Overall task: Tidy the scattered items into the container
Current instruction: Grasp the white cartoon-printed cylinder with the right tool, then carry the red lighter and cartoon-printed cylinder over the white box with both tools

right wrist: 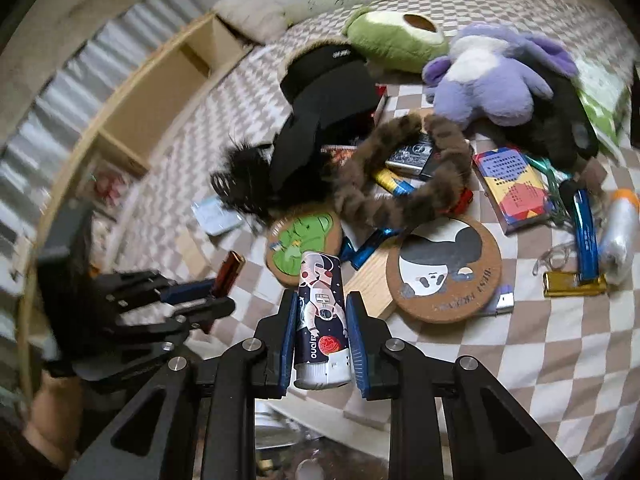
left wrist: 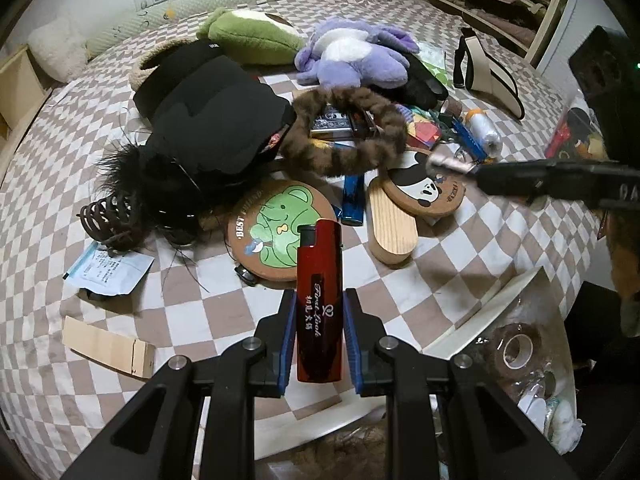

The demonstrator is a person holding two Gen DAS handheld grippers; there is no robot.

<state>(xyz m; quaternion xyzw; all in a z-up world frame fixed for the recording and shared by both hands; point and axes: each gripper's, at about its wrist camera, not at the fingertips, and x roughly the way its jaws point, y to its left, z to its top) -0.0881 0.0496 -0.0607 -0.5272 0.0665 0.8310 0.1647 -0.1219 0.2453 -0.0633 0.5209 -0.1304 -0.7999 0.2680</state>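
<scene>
While the left gripper (left wrist: 319, 334) pinches a red lighter (left wrist: 319, 304) upright between its blue pads, the right gripper (right wrist: 321, 334) is clamped on a small tube printed with an astronaut (right wrist: 322, 320). Both are held above the checked bedspread (left wrist: 200, 312), clear of the clutter. A clear container (left wrist: 516, 344) with a roll of tape inside sits at the bed's near edge, just right of the left gripper. Beyond lie a green cork coaster (left wrist: 280, 228), a panda coaster (right wrist: 444, 266) and a brown furry loop (left wrist: 348, 132).
</scene>
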